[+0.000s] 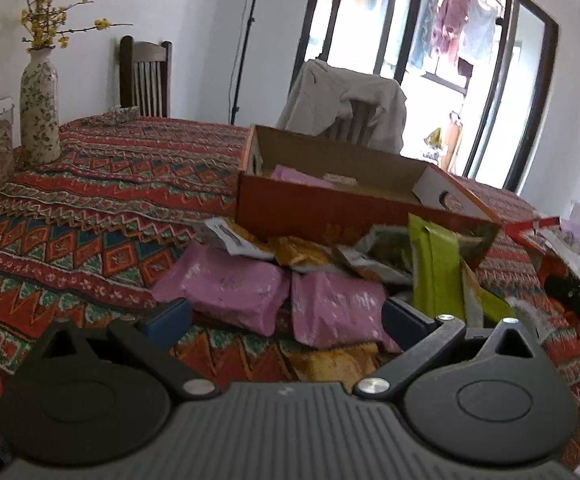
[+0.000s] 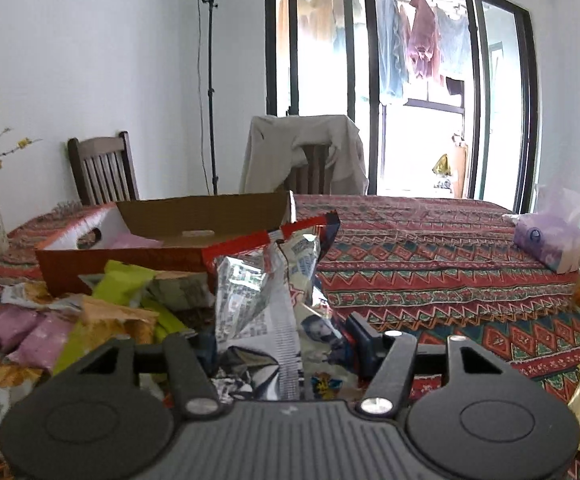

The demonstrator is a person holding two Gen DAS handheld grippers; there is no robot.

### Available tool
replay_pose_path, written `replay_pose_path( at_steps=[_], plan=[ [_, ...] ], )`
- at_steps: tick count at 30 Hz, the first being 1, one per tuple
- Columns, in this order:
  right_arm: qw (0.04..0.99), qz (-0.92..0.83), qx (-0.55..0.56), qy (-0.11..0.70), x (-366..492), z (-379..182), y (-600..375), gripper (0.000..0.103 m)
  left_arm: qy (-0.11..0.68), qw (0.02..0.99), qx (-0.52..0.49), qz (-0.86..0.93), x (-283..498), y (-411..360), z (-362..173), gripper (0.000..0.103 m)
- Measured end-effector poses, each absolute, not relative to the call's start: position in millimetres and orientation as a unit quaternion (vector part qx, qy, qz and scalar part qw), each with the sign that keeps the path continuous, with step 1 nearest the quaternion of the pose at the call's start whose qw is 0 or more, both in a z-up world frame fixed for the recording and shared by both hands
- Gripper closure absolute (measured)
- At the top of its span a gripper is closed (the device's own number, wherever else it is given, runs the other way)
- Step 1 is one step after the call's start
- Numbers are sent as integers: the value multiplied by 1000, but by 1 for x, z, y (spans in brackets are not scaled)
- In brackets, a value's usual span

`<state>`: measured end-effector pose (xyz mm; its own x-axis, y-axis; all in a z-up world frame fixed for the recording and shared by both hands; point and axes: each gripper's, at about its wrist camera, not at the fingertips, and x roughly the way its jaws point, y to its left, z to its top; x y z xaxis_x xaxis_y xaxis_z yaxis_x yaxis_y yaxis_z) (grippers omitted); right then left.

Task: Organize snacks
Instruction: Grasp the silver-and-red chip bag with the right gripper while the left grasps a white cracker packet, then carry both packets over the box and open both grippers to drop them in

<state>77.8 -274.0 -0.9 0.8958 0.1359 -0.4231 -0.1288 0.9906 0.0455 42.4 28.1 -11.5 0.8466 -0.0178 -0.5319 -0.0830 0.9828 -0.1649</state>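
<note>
Snack packets (image 1: 321, 264), crinkled foil and matte pink pouches, lie heaped on the patterned woven desk (image 1: 90, 208) at 12 o'clock of the left gripper (image 1: 286, 316), whose fingers stand apart, empty. Right gripper (image 2: 282, 340) fingers pinch a creased silver foil bag (image 2: 266, 296). Behind the heap, a shallow cardboard box (image 2: 162, 256) holds one pink pouch.

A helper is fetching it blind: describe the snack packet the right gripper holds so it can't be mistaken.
Find the orange cardboard box on the patterned tablecloth. In front of it, the right gripper pinches a crinkled silver packet standing upright. Its foil sheen and red torn top distinguish it from the pink, green and yellow packets lying flat.
</note>
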Motion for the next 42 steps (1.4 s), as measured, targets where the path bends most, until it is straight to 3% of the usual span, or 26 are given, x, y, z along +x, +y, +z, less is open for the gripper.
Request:
replay_pose_path(
  at_steps=[19, 22, 24, 26, 42],
  plan=[
    [971, 90, 21, 221, 40, -9, -274, 43, 358, 932, -31, 43, 46, -14, -44, 2],
    [969, 97, 27, 224, 37, -10, -275, 43, 350, 935, -9, 47, 42, -21, -45, 14],
    [969, 99, 26, 225, 35, -11, -274, 43, 345, 938, -7, 42, 40, -23, -44, 32],
    [968, 103, 26, 226, 34, -12, -272, 43, 338, 940, -5, 38, 37, -24, -42, 43],
    [971, 111, 22, 209, 31, -2, -265, 43, 259, 966, 8, 22, 17, -27, -8, 46]
  ],
)
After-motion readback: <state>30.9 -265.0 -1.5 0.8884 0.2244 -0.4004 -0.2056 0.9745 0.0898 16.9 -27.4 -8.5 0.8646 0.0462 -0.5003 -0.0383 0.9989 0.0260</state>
